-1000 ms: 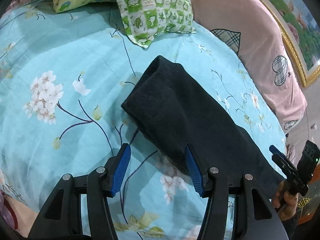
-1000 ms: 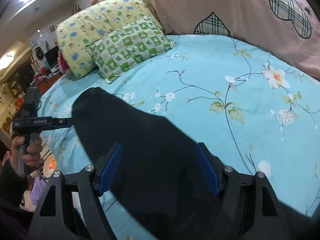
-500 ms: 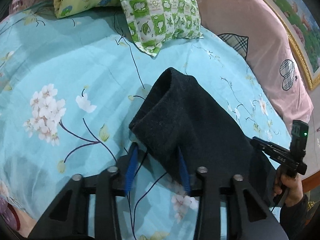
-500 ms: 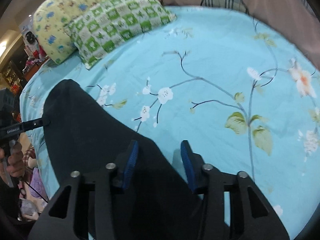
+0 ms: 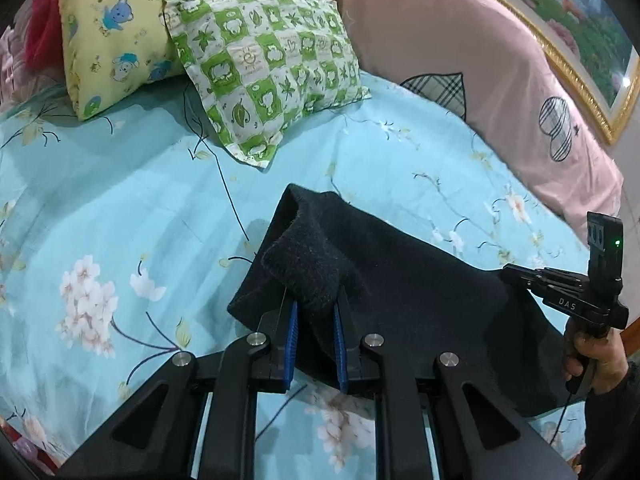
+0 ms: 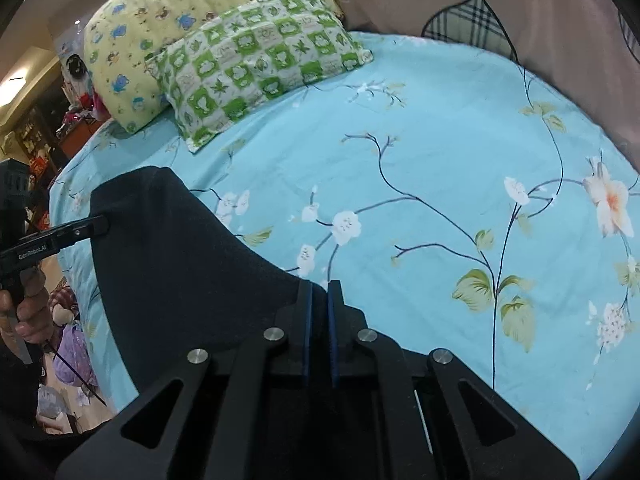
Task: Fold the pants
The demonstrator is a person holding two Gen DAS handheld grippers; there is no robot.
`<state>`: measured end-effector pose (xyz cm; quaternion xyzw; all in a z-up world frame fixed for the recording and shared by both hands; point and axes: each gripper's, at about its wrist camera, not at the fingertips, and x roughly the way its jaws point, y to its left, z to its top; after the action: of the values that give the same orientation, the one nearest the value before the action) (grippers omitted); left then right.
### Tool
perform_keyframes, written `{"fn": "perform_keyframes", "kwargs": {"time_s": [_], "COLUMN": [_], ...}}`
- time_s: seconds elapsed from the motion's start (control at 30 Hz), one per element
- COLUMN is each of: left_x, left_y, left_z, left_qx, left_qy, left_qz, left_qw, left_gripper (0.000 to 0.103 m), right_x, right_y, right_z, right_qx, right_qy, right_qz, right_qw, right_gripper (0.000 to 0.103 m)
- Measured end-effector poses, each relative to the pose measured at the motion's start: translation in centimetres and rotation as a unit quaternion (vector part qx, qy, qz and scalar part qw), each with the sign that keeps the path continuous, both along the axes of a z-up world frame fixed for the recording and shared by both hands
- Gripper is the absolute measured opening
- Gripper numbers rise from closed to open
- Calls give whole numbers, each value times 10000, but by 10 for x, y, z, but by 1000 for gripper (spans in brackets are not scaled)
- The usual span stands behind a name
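Dark pants (image 5: 400,292) on the near side of the bed (image 5: 120,208), pinched by left claw (image 5: 314,312) and right claw (image 6: 318,296); folding apparently incomplete, next fold unmade.

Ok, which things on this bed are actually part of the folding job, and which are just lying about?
Part of the job:
- dark pants, lying on the bedsheet
- left hand-held gripper, shut on a bunched end of the pants
- right hand-held gripper, shut on another edge of the pants

Just lying about:
- green checked pillow
- yellow bear-print pillow
- pink quilt
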<state>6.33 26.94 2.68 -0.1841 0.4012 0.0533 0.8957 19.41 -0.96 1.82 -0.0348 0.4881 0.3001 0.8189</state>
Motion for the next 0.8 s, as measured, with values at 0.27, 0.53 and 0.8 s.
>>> {"fn": "perform_keyframes", "kwargs": {"time_s": [0.27, 0.53, 0.8], "left_x": [-1, -6, -11], "left_y": [8, 5, 1], "left_z": [-31, -35, -24], "left_qx": [31, 199, 342], "left_qy": [214, 191, 306], "left_qz": [27, 34, 182], "left_qw": [9998, 9996, 9988], "left_gripper": [15, 19, 38], "right_x": [9, 7, 2], "right_y": [1, 7, 4], "right_z": [-29, -36, -29], "right_qx": [-39, -330, -182], "right_qy": [181, -17, -37], "right_qz": [-168, -108, -266], "right_qw": [9997, 9994, 9995], "right_gripper": [7, 7, 15]}}
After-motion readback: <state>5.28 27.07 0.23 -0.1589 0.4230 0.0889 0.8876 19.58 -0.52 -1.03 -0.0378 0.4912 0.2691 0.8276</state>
